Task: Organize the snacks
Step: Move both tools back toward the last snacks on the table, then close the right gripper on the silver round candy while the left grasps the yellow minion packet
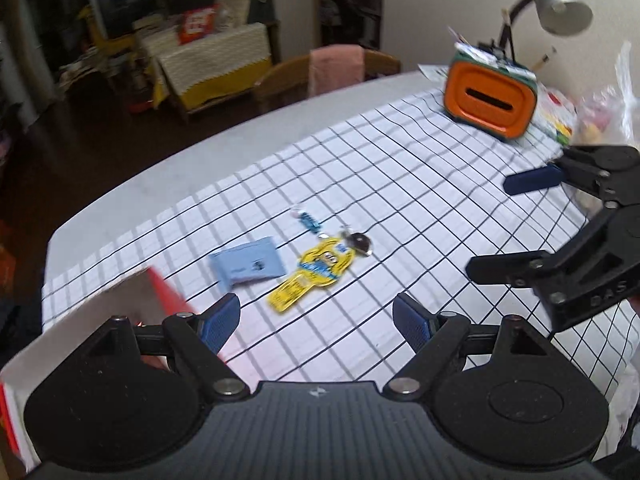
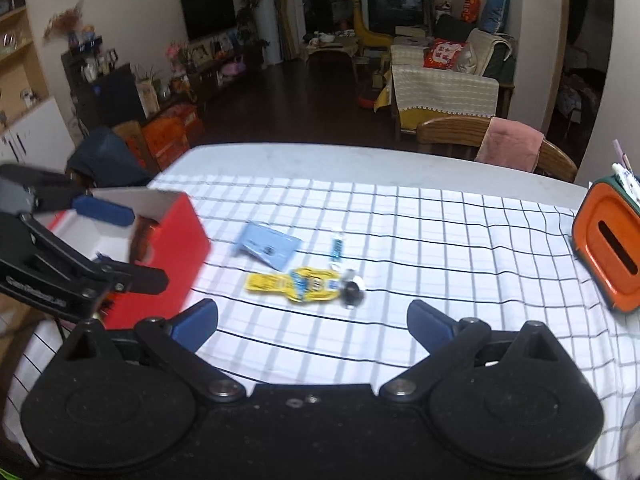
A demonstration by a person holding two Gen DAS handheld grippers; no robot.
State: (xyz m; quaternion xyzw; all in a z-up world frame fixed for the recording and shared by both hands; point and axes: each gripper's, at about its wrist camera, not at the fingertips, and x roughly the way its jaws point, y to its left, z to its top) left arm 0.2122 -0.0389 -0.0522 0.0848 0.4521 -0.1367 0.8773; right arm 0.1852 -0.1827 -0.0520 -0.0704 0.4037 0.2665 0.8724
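While snacks [image 2: 308,282] lie on cloth [image 2: 440,240], red box [image 2: 176,248] interior unclear

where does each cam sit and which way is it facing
Left wrist: on the left claw, looking down over the checked tablecloth at the yellow snack packet; the right claw shows at right.
Right wrist: on the right claw, facing the living room; the left claw hangs open over the red cardboard box.
Shared: packet, pale blue pouch, orange holder.
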